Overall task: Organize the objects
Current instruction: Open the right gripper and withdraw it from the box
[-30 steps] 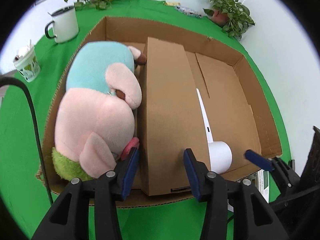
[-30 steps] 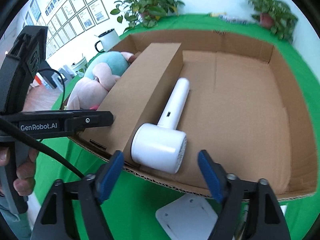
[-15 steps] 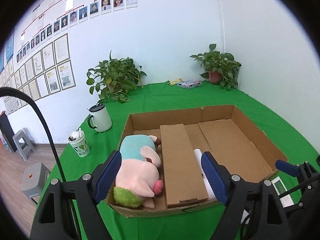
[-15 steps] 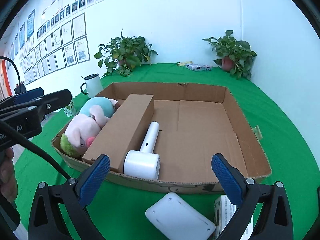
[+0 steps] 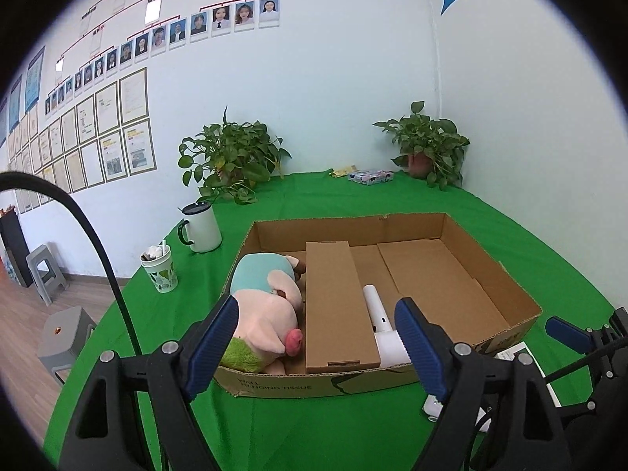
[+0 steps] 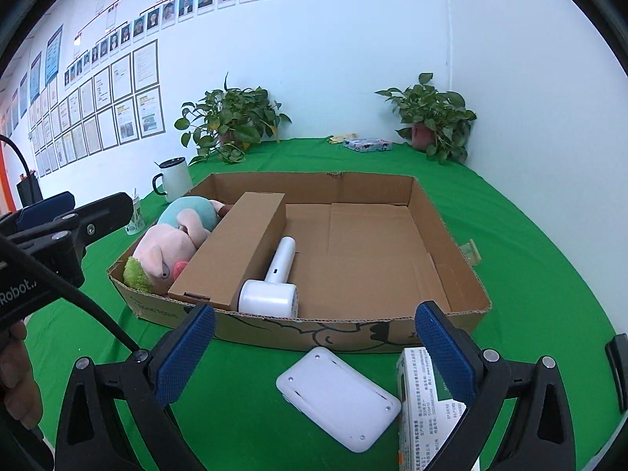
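Cardboard makes up the wide open tray [image 6: 353, 329] on the green-covered bench [image 6: 530, 259], and its near wall carries the printed words "WALL HANGING TISSUE" as far as the left wrist view lets them be read. Inside, at the left end, lies a plush toy [image 6: 172, 243] in pink, teal and green; just right of it stands a long brown carton [image 6: 235, 251], and a white hair dryer [image 6: 274, 278] lies against the carton's right side. The right half of the tray is bare. On the bench in front of the tray sit a flat white device [image 6: 337, 396] and a green-and-white printed box [image 6: 420, 404], its small text unreadable. The left hand-held gripper [image 5: 314, 349] has its jaws apart with nothing between them, its side marked "Robot." in the right wrist view. The right hand-held gripper [image 6: 314, 357] is spread wide, empty too.
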